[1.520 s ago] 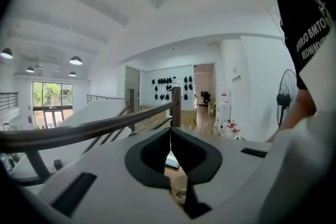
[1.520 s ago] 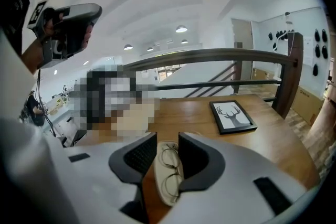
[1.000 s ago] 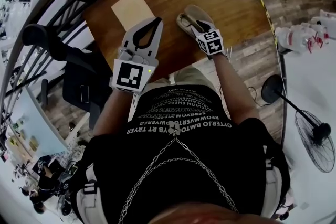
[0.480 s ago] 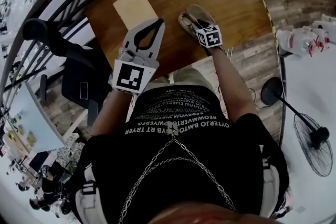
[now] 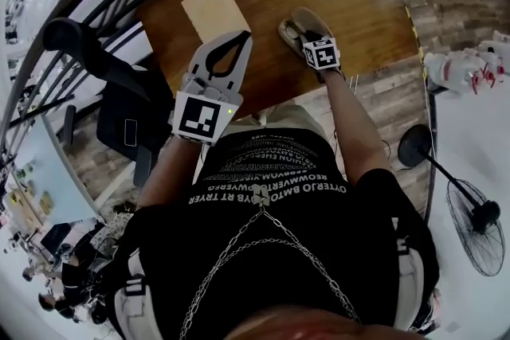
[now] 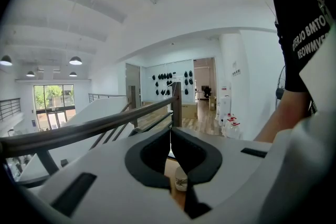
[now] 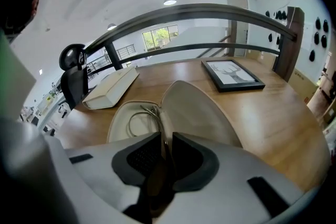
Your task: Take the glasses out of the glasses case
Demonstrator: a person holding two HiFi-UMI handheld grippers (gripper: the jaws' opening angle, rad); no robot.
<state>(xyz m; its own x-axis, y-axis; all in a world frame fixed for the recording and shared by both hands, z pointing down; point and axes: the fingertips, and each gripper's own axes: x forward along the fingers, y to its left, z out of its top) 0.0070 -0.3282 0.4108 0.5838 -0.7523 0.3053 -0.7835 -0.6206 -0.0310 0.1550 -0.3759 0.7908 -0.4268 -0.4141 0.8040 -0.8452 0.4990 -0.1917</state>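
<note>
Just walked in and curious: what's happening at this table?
A person works two handheld grippers over a wooden table. The right gripper has just been closing its fingers on thin wire-framed glasses lying in an open beige oval case; the glasses aren't lifted out yet. The left gripper hangs shut and empty nearby.

Beige glasses case (image 7: 197, 113), silvery-framed glasses (image 7: 143, 111), brown wood-grain table (image 7: 283, 118), black-framed deer picture (image 7: 231, 74), cream box (image 7: 113, 86)

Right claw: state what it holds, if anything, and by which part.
The right claw, whose jaws have just been closing, grips the glasses by what looks like the near lens edge. The glasses lie in the open case.
</note>
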